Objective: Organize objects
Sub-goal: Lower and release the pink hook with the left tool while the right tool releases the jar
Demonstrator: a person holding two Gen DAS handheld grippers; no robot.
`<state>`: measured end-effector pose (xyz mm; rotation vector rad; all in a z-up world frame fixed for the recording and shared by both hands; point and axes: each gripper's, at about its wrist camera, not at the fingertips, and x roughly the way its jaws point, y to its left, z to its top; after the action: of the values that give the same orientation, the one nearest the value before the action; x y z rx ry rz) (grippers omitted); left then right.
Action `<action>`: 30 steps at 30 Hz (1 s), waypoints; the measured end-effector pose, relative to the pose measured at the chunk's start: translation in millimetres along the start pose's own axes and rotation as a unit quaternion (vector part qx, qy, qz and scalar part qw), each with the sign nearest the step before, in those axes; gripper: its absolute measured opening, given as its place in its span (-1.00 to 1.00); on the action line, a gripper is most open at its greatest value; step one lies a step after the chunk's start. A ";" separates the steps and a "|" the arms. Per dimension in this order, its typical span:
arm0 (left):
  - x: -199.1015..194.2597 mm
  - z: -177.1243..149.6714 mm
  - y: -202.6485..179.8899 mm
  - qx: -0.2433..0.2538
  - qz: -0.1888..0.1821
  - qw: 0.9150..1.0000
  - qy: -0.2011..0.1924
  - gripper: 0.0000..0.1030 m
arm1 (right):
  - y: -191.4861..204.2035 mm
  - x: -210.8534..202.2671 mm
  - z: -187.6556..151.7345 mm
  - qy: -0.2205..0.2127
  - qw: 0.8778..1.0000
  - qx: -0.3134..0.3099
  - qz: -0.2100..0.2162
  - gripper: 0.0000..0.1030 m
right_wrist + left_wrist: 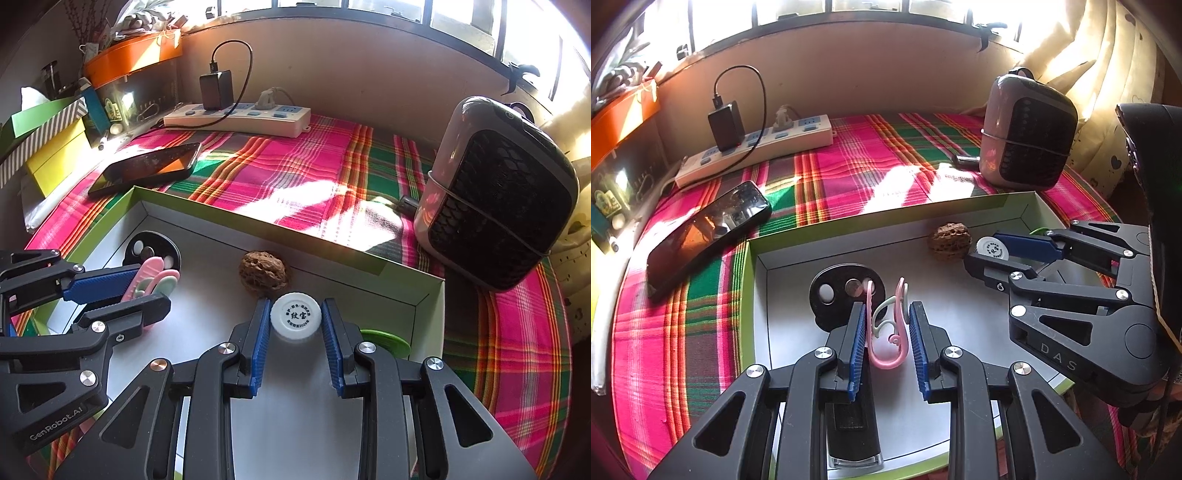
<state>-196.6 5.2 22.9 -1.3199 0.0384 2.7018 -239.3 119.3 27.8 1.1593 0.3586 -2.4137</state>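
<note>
Both grippers work inside a shallow green-rimmed box (1015,201) with a white floor, set on a plaid cloth (849,155).

The left gripper (886,334) has its blue pads either side of a bundle of pink and pale green plastic clips (888,332), which lie near the left of the box, just in front of a black oval disc (846,291). The left pad touches the pink loop; the right pad looks just clear of it, so whether the jaws truly clamp the bundle I cannot tell.

The right gripper (295,317) is clamped on a small white bottle cap with printed characters (295,315), at the box's far right part, just near of a walnut (263,272). A green lid (386,341) lies just right of that gripper.

Risks, as I judge them: the clips are springy and loosely nested, so an uneven squeeze could flip one out or drop the green one when lifted. The round cap could roll or pop from the pads. Pushing further forward could nudge the walnut against the box wall.
</note>
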 end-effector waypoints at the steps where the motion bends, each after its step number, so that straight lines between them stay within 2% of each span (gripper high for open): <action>1: 0.3 -0.2 -0.1 0.000 0.001 1.000 0.000 -0.57 | 0.0 0.1 -0.3 0.000 1.000 0.000 0.000 -0.43; 7: 0.6 -0.8 -0.6 0.001 0.002 1.000 0.001 -0.53 | 0.0 -0.3 -1.2 -0.001 1.000 0.001 0.003 -0.24; 16: -0.6 -1.6 1.8 -0.003 0.001 1.000 0.002 -0.37 | -0.1 -2.2 -2.9 -0.005 1.000 0.009 0.005 -0.11; 26: -10.8 -4.0 6.2 -0.012 -0.002 1.000 -0.002 -0.27 | -1.7 -15.2 -7.0 -0.019 1.000 0.021 0.005 -0.07; 30: -21.2 -7.8 7.3 -0.013 -0.003 1.000 -0.018 -0.25 | -2.8 -25.6 -11.7 -0.029 0.999 0.030 0.002 0.01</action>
<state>-178.5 -5.0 34.5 -1.2766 -0.0061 2.7284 -218.5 133.4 40.8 1.1105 0.2665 -2.4642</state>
